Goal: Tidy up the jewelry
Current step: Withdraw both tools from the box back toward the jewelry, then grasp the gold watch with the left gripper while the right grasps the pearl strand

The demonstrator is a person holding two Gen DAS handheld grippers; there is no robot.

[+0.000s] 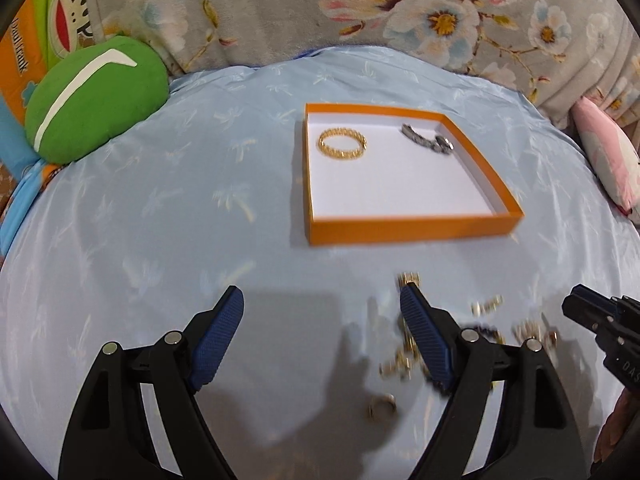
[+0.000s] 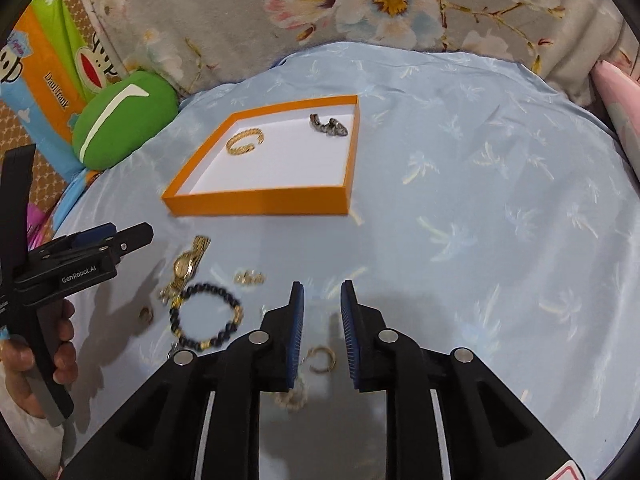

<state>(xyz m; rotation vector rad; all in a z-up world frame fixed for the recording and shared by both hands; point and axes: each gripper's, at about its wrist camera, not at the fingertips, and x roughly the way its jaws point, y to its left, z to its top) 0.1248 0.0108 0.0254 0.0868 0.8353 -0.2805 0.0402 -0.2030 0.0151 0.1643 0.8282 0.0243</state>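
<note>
An orange tray [image 2: 256, 203] with a white floor sat on the pale blue cloth [image 2: 460, 184], toward its far side. Inside it lay a gold bangle [image 2: 245, 141] at far left and a silver bracelet [image 2: 329, 125] in the far right corner, well apart. Near of the tray, loose pieces were scattered on the cloth — a gold watch [image 2: 186, 267], a dark beaded bracelet [image 2: 208, 318] just beside it, a small gold ring [image 2: 145, 314] and a gold hoop [image 2: 321, 359]. The left gripper [image 1: 322, 320] hung over the cloth with fingers spread wide, holding nothing. The right gripper [image 2: 322, 308] stood with a narrow gap between its fingers, also released — the hoop lay on the cloth between them. A green cushion [image 2: 124, 119] rested at far left.
</note>
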